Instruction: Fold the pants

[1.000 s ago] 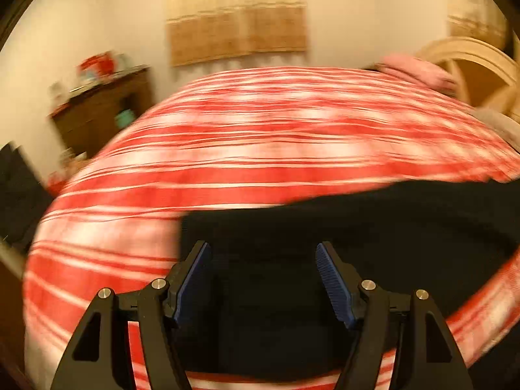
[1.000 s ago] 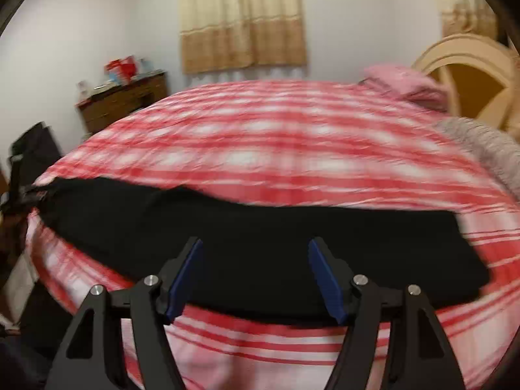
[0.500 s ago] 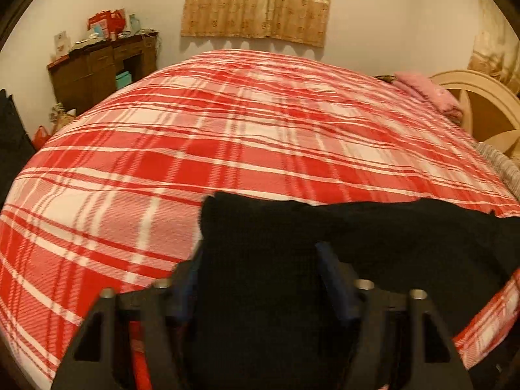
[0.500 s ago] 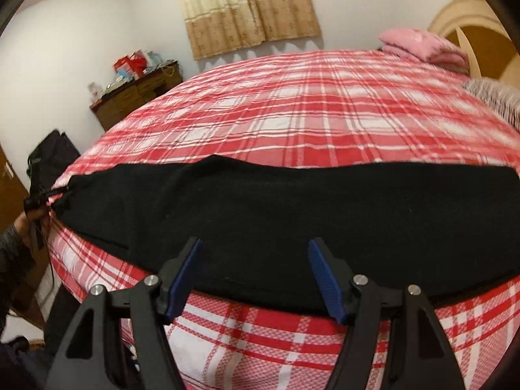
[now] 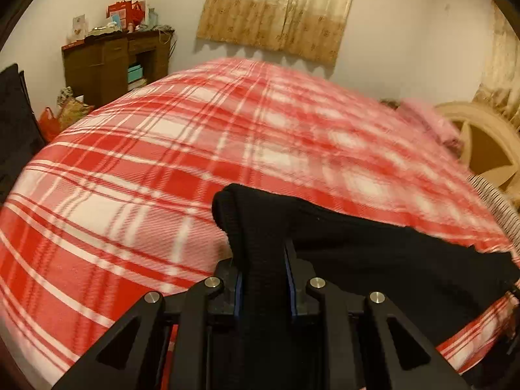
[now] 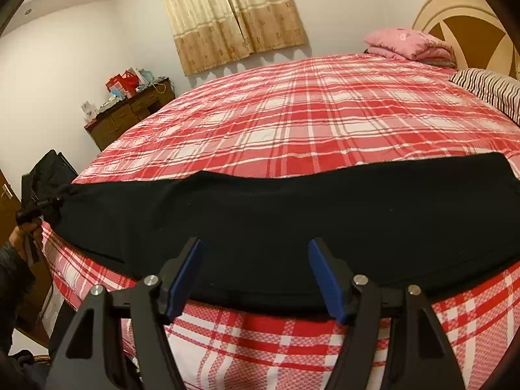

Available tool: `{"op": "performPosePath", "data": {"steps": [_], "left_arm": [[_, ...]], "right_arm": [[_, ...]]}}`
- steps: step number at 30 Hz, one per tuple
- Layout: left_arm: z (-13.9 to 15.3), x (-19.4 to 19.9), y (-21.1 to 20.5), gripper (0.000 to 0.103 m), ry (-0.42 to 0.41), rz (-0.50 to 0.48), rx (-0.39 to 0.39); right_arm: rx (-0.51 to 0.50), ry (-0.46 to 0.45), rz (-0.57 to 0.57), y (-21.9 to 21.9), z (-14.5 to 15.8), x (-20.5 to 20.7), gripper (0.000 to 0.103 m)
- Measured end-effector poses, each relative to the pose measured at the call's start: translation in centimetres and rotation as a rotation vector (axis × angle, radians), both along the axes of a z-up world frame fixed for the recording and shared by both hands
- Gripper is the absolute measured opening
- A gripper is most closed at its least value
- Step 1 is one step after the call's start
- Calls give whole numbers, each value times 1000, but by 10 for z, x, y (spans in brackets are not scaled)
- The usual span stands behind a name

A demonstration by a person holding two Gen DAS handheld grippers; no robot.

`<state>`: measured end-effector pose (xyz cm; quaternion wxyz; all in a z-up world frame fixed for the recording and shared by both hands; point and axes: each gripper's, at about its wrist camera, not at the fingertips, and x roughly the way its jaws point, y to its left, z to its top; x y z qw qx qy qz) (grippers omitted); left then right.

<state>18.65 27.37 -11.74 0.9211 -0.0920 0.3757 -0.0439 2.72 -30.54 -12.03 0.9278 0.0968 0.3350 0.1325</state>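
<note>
Clamped between the blue pads of the left hand-held gripper (image 5: 263,279), a bunched end of the black pants (image 6: 292,214) is seen raised off the red plaid bed (image 6: 325,123), the fabric rising in a rounded fold just beyond the fingertips. From that held end the garment is drawn away to the right in the left wrist view, so its long axis is laid across the near edge of the bed rather than toward the headboard (image 6: 468,9). The right hand-held gripper (image 6: 255,276) is held wide open with nothing between its fingers; its fingertips are poised over the near long edge of the pants, about midway along the garment's length, though contact with the cloth cannot be confirmed. In the right wrist view the pants are spread as one long flat band, the far left end being pinched where the other hand-held gripper and the person's hand (image 6: 24,234) are seen, the right end lying free toward the striped pillow (image 6: 487,87). The free end is judged the likely destination of the raised end, so the coming move is expected to run along that long axis, left to right, with the left hand-held gripper already committed and the right one nearer the middle. Beyond the bed, a wooden dresser (image 6: 130,117) and curtains (image 6: 227,16) are visible.
</note>
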Motion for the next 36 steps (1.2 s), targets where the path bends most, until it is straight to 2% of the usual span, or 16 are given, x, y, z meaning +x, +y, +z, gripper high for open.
{"op": "performPosePath", "data": {"steps": [3,6,12,16,18,22,25,27,30,32,36], "left_arm": [[-16,8,15,21,85,19,-39],[-20,4,9,22,58,-35,-20],[-4,-9,13,35,5,-5,-21],[9,-23,11,48,-53,6,70],[9,-28,12,62,-48,-3,83],[-1,-31,17,63,-27,16,93],[-11,-37,16,63,-26,29,44],[-16,-41,12,63,-30,28,29],[-21,-47,4,64,-45,34,37],[-22,-50,2,66,-61,34,37],[-23,-49,6,67,-69,33,20]], "right_arm": [[-34,24,20,8,-7,4,71],[-59,22,36,13,-9,2,71],[-87,20,73,30,-5,5,71],[-178,-35,224,83,7,2,71],[-213,-62,331,117,11,0,71],[-307,-94,511,181,8,-3,70],[-449,-151,581,224,-3,-3,68],[-515,-134,617,247,-17,3,65],[-561,-125,641,262,-31,9,54],[-543,-97,643,261,-36,17,51],[-409,-46,651,247,-28,24,51]]}}
